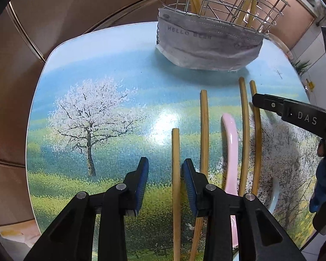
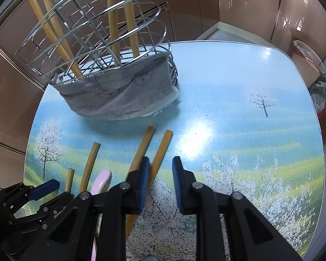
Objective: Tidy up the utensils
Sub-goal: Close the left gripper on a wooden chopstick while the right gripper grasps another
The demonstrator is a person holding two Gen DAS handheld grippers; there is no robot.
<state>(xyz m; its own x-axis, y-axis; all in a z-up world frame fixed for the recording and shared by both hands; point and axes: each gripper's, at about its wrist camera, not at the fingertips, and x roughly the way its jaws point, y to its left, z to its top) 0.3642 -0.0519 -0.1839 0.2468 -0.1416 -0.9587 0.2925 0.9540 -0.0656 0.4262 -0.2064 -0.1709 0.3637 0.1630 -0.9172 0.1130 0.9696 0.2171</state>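
left gripper point(image 1: 165, 169) open, right gripper point(image 2: 160, 168) seemingly open

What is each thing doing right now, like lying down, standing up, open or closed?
Left gripper: open, around one chopstick.
Right gripper: open, over another chopstick.
Chopsticks on the table: four, lying flat.
Pink spoon: lying flat.
Wire basket: upright, holding four chopsticks.
Grey mask: wrapped around the basket's bottom.

Left wrist cam sits low over the table point(image 1: 102, 50), close, looking forward along its fingers toward the wire holder point(image 1: 221, 2) at the far edge. Right wrist cam sits a bit farther right, angled left toward the same wire holder point(image 2: 93, 32). Both views share the holder, the loose chopsticks point(image 1: 204, 130) point(image 2: 141, 150) and the pink spoon point(image 1: 230, 152) point(image 2: 102, 180). Each cam catches the other gripper at its frame edge.
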